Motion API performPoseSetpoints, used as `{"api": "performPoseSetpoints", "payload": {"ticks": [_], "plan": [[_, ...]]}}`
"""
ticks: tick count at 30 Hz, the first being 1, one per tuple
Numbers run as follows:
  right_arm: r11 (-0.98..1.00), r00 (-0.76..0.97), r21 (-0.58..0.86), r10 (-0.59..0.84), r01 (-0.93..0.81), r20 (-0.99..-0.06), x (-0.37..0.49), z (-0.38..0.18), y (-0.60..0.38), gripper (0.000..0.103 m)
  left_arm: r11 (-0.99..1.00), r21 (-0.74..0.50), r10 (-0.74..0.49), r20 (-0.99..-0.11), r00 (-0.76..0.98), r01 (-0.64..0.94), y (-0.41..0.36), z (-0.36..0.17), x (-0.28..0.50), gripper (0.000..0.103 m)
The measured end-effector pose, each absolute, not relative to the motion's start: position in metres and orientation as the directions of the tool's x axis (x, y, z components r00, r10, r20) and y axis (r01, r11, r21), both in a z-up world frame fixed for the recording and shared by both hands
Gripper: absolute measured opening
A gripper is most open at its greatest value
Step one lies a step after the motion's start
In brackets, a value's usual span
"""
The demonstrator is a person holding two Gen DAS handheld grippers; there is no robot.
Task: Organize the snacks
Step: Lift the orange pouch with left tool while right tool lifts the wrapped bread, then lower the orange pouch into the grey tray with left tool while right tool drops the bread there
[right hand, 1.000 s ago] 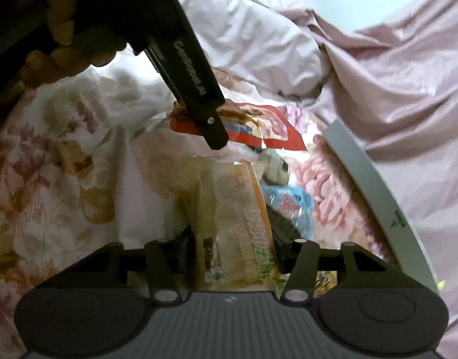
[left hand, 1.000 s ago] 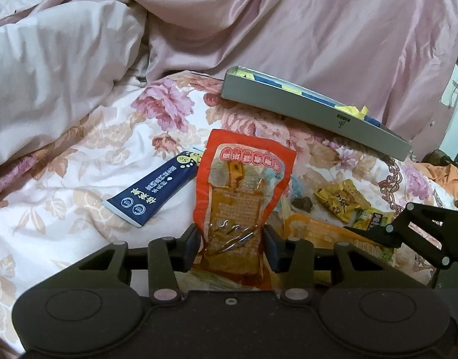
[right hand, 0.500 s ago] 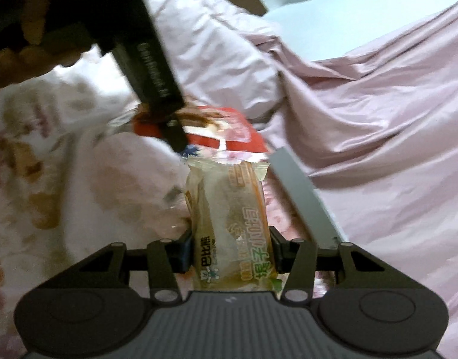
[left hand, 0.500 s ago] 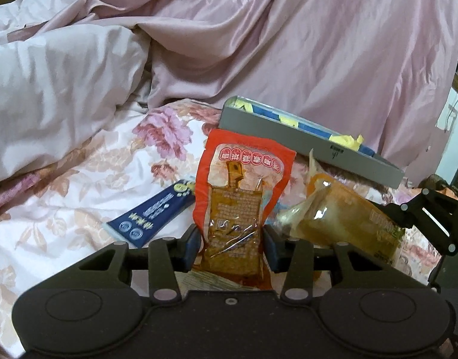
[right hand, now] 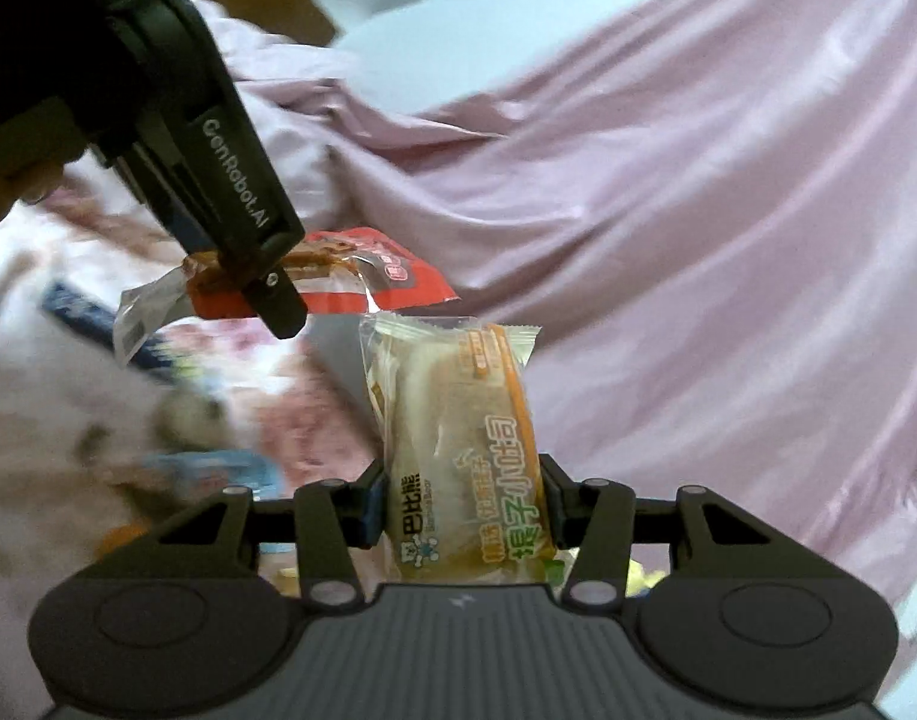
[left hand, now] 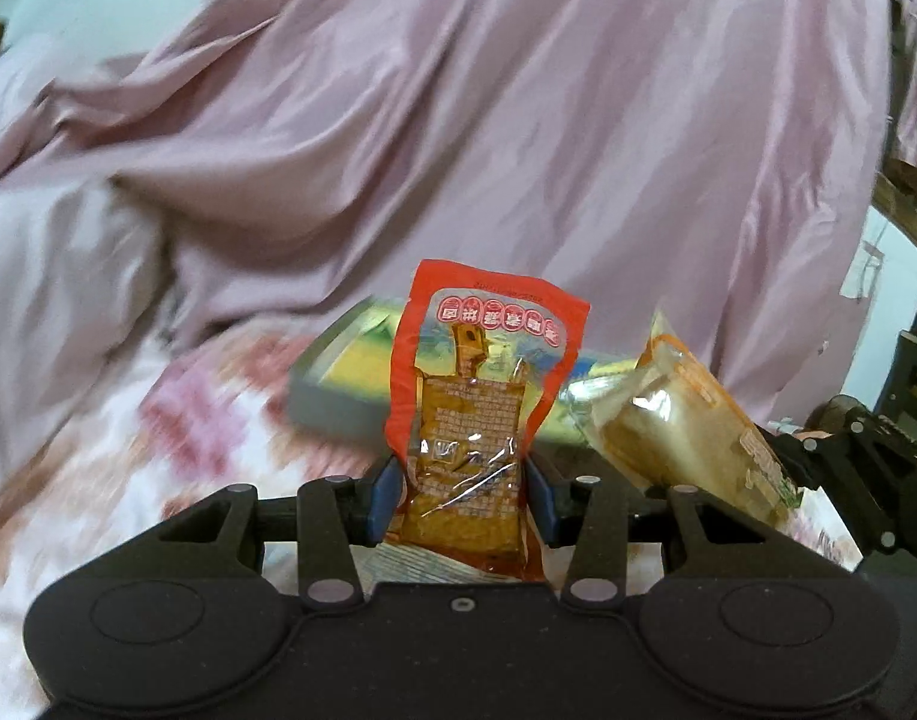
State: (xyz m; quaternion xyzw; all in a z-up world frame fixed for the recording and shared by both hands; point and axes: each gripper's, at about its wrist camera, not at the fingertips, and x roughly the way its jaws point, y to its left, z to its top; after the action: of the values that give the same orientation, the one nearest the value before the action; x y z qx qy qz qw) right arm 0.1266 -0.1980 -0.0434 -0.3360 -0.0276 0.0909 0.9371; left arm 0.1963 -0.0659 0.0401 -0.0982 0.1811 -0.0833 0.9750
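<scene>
The red-edged snack pouch [left hand: 476, 420] now stands upright off the floral bedsheet [left hand: 128, 480], pinched low between the narrowed pads of my left tongs [left hand: 458, 495]; a second ago it lay flat beside the blue sachet [right hand: 80, 312]. My right tongs [right hand: 461, 510] are clamped about as narrowly on the bread-cake packet [right hand: 458, 444], which has also come up off the bed and hangs at three o'clock from the pouch. Both snacks are airborne and tipped toward the grey tray [left hand: 332, 402] at twelve o'clock, against the pink quilt [left hand: 518, 120]. To me the pick-up is finished and the carry is under way; setting both down in the tray remains, and other snacks still wait on the sheet.
</scene>
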Motion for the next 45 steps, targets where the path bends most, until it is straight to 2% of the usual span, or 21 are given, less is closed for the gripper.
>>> {"api": "performPoseSetpoints", "payload": {"ticks": [6, 11, 17, 18, 20, 22, 27, 30, 32, 35, 37, 38, 39, 41, 43, 45], "plan": [[0.871, 0.997, -0.49, 0.059, -0.032, 0.04, 0.171, -0.018, -0.24, 0.053, 0.959, -0.253, -0.206, -0.312, 0.927, 0.128, -0.1, 0.058, 0.245, 0.046], [0.921, 1.0, -0.39, -0.009, 0.018, 0.026, 0.198, -0.012, -0.267, 0.053, 0.954, -0.278, -0.197, -0.317, 0.928, 0.107, -0.123, 0.062, 0.285, 0.046], [0.943, 1.0, -0.332, -0.014, 0.013, -0.001, 0.227, -0.014, -0.277, 0.051, 0.947, -0.312, -0.194, -0.352, 0.916, 0.08, -0.134, 0.058, 0.322, 0.047], [0.947, 1.0, -0.321, -0.011, 0.008, -0.008, 0.227, -0.015, -0.277, 0.046, 0.947, -0.313, -0.192, -0.365, 0.911, 0.074, -0.135, 0.056, 0.328, 0.047], [0.951, 1.0, -0.311, -0.011, 0.004, -0.023, 0.231, -0.016, -0.279, 0.029, 0.948, -0.313, -0.184, -0.402, 0.897, 0.054, -0.137, 0.049, 0.341, 0.047], [0.951, 0.997, -0.308, 0.007, -0.028, -0.071, 0.237, -0.019, -0.281, 0.028, 0.948, -0.315, -0.174, -0.433, 0.885, 0.032, -0.138, 0.044, 0.348, 0.047], [0.961, 0.996, -0.273, 0.028, -0.05, -0.085, 0.239, -0.023, -0.282, 0.029, 0.95, -0.312, -0.16, -0.488, 0.858, 0.001, -0.141, 0.03, 0.358, 0.05], [0.965, 0.995, -0.255, 0.039, -0.061, -0.089, 0.241, -0.023, -0.283, 0.033, 0.951, -0.308, -0.156, -0.503, 0.85, -0.008, -0.143, 0.026, 0.362, 0.056], [0.966, 0.995, -0.25, 0.042, -0.062, -0.085, 0.242, -0.022, -0.283, 0.041, 0.954, -0.301, -0.148, -0.503, 0.851, -0.012, -0.143, 0.027, 0.362, 0.062], [0.97, 0.996, -0.234, 0.043, -0.06, -0.081, 0.245, -0.017, -0.284, 0.048, 0.954, -0.301, -0.145, -0.502, 0.853, -0.014, -0.143, 0.031, 0.358, 0.064], [0.974, 0.996, -0.222, 0.036, -0.053, -0.08, 0.244, -0.017, -0.286, 0.054, 0.954, -0.3, -0.143, -0.495, 0.857, -0.014, -0.141, 0.034, 0.354, 0.069], [0.975, 0.996, -0.217, 0.033, -0.049, -0.078, 0.245, -0.016, -0.287, 0.056, 0.954, -0.299, -0.139, -0.489, 0.861, -0.016, -0.14, 0.036, 0.352, 0.075], [0.977, 0.997, -0.21, 0.028, -0.044, -0.076, 0.245, -0.014, -0.288, 0.06, 0.954, -0.298, -0.132, -0.481, 0.866, -0.02, -0.138, 0.038, 0.349, 0.081], [0.98, 0.998, -0.196, 0.021, -0.033, -0.067, 0.243, -0.011, -0.289, 0.068, 0.954, -0.301, -0.132, -0.463, 0.876, -0.016, -0.135, 0.043, 0.342, 0.084], [0.982, 0.998, -0.185, 0.019, -0.029, -0.054, 0.24, -0.01, -0.29, 0.082, 0.953, -0.304, -0.138, -0.444, 0.885, -0.004, -0.132, 0.048, 0.334, 0.089], [0.983, 0.999, -0.182, 0.016, -0.022, -0.038, 0.235, -0.008, -0.289, 0.087, 0.955, -0.297, -0.131, -0.424, 0.896, -0.001, -0.129, 0.054, 0.325, 0.097]]}}
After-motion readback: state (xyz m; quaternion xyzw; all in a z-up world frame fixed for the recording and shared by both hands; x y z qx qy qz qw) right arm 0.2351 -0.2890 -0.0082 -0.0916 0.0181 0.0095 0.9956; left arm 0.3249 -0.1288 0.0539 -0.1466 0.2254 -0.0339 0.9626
